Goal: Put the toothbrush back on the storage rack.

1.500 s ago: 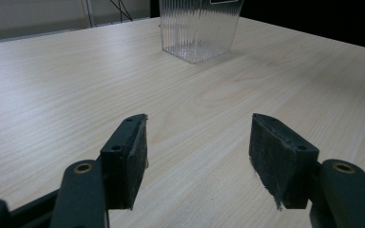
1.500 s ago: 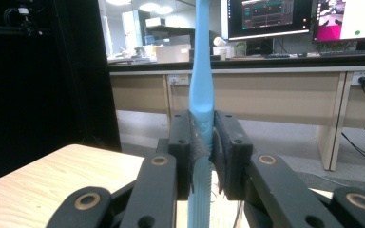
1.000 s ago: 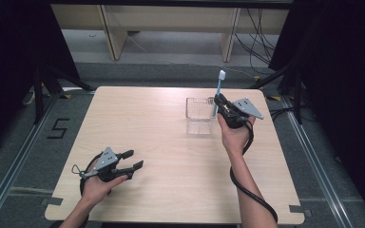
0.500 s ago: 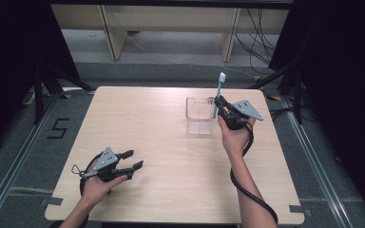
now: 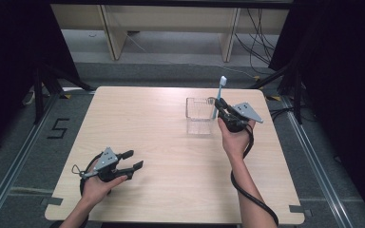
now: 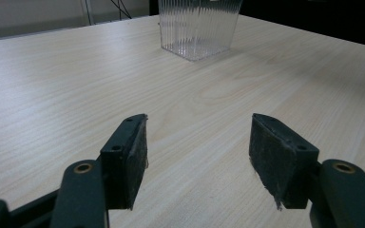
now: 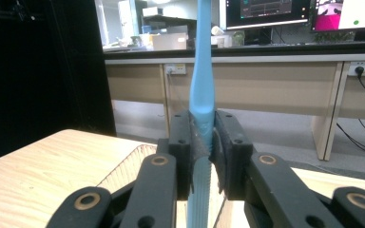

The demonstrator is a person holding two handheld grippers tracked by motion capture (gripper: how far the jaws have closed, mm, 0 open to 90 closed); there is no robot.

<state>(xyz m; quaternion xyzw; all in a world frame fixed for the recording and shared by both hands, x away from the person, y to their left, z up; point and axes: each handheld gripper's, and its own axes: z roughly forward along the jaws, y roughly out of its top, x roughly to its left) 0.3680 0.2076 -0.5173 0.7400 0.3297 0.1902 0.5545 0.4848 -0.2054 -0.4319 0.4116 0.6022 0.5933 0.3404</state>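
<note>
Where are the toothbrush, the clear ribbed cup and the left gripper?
toothbrush (image 7: 201, 85), right gripper view, on its blue handle above the jaws.
clear ribbed cup (image 5: 198, 110), high view, on its near wall.
left gripper (image 6: 197, 159), left gripper view, midway between its open fingertips.

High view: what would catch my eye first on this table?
The light blue toothbrush, held upright in the right gripper at the edge of a clear ribbed container on the table's far right. Near the front left, the left gripper rests on the pale wooden table, jaws open, holding nothing.
</note>
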